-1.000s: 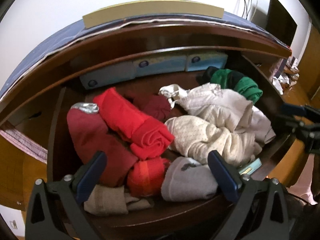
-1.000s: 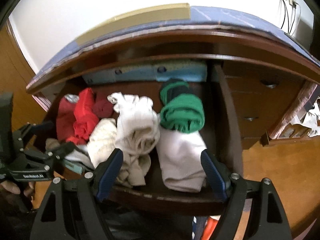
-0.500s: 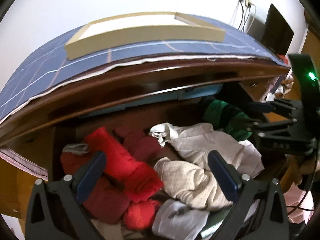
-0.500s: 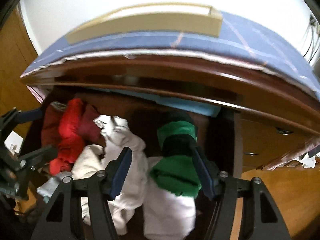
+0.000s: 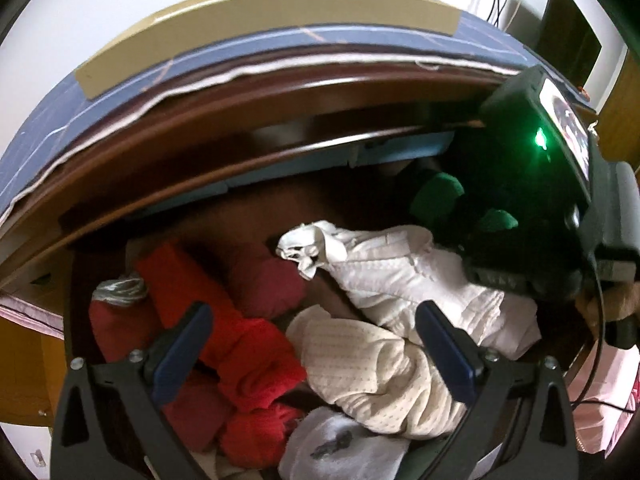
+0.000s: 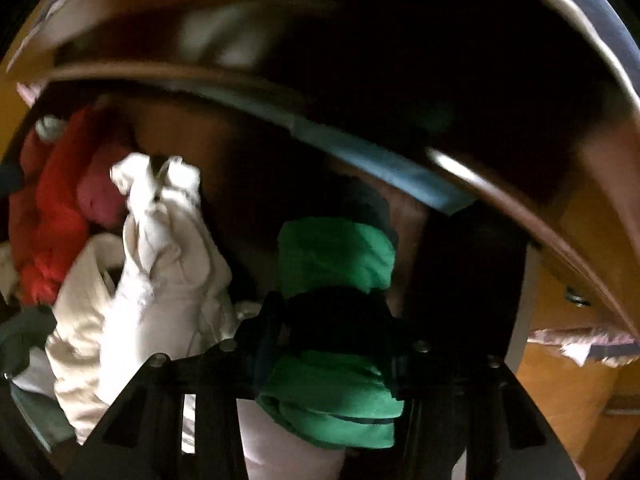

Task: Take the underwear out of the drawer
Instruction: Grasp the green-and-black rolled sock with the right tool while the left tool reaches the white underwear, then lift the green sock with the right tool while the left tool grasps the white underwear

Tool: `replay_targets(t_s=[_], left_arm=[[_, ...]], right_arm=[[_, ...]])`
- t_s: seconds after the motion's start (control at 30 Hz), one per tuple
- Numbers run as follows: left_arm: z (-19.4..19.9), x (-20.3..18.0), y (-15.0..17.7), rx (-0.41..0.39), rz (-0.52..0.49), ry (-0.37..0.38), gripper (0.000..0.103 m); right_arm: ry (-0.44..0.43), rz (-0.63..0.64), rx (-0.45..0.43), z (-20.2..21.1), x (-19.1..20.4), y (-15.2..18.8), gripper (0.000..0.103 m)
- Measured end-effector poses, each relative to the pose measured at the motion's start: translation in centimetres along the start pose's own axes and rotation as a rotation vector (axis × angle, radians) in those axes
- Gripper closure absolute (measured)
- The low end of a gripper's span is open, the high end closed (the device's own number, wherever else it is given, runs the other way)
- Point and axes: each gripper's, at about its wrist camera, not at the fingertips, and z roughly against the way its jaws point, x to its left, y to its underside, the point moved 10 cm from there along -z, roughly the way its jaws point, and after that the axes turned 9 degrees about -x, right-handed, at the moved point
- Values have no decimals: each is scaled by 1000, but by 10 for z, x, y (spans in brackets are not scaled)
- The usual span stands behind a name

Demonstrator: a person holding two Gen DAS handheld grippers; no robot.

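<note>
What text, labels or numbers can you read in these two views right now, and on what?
None can be read.
Light blue boxes at the back of the drawer: any print is blurred.
Small screen on the right gripper: picture only, too small to read.

The right gripper (image 6: 326, 344) points steeply down, its jaws just closing around a roll; the left gripper (image 5: 316, 350) hangs wide apart.

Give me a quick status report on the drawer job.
Right gripper just closing around green underwear roll, pads look on it. Left gripper open, empty, above the red pile. Nothing blocking.
</note>
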Motion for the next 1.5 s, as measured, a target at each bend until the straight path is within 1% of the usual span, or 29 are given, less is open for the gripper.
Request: replay_targets(t_s=[0.03, 0.07, 0.1, 0.17, 0.2, 0.27, 0.37, 0.43, 0.53, 0.57, 0.7, 0.73, 0.8, 0.83, 0.9, 0.97, 1.03, 1.07, 1.13, 1.17, 1.23, 1.33, 1.5], left_arm=[[-2, -2, 0, 10, -3, -1, 1], [-3, -4, 1, 19, -2, 0, 1], [-4, -5, 1, 25, -2, 2, 1], [-8, -12, 1, 44, -1, 21, 1], [-9, -17, 0, 49, 1, 31, 1], [-16, -22, -1, 68, 14, 33, 1], [-26, -28, -1, 104, 46, 24, 1], [-32, -34, 0, 133, 83, 26, 2], [-37, -40, -2, 153, 135, 24, 2], [-40, -42, -3, 154, 162, 16, 2], [-48, -50, 1, 170, 253, -24, 2], [-51, -53, 5, 193, 272, -27, 2], [-58, -59, 17, 263, 318, -43, 2], [-59, -60, 18, 275, 330, -44, 4], [-59, -59, 19, 274, 369, -42, 8], [-60, -58, 21, 275, 403, -25, 14], [-62, -59, 26, 298, 427, 8, 27], [-62, -60, 26, 295, 429, 14, 30], [-60, -61, 23, 281, 414, 38, 46], [-59, -62, 23, 275, 409, 55, 48], [-55, -60, 22, 257, 417, 83, 57], [-47, -54, 19, 239, 417, 128, 64], [-21, -48, 12, 187, 357, 198, 64]], right_arm=[[-11, 3, 6, 2, -1, 2, 63], [-21, -2, 6, 3, -2, 4, 70], [-45, -23, -3, 8, -5, 6, 74], [-96, -75, -53, 22, -9, 7, 75], [-108, -96, -72, 28, -12, 8, 76], [-143, -172, -145, 49, -19, 10, 77], [-203, -268, -299, 93, -30, 13, 77], [-212, -301, -368, 116, -35, 14, 77], [-186, -349, -451, 141, -47, 23, 77], [-180, -353, -467, 139, -43, 18, 77], [-165, -347, -557, 164, -41, 31, 77], [-168, -345, -568, 167, -36, 26, 77], [-184, -355, -588, 174, -36, 25, 77], [-193, -361, -594, 175, -36, 26, 77], [-204, -370, -603, 177, -35, 30, 77], [-203, -376, -607, 176, -35, 36, 77], [-208, -395, -607, 178, -38, 39, 77], [-212, -406, -608, 177, -40, 42, 77], [-216, -425, -614, 179, -42, 45, 77], [-214, -434, -619, 180, -44, 46, 77], [-206, -454, -622, 181, -46, 48, 77], [-220, -494, -625, 183, -48, 49, 77], [-218, -525, -637, 190, -50, 45, 77]])
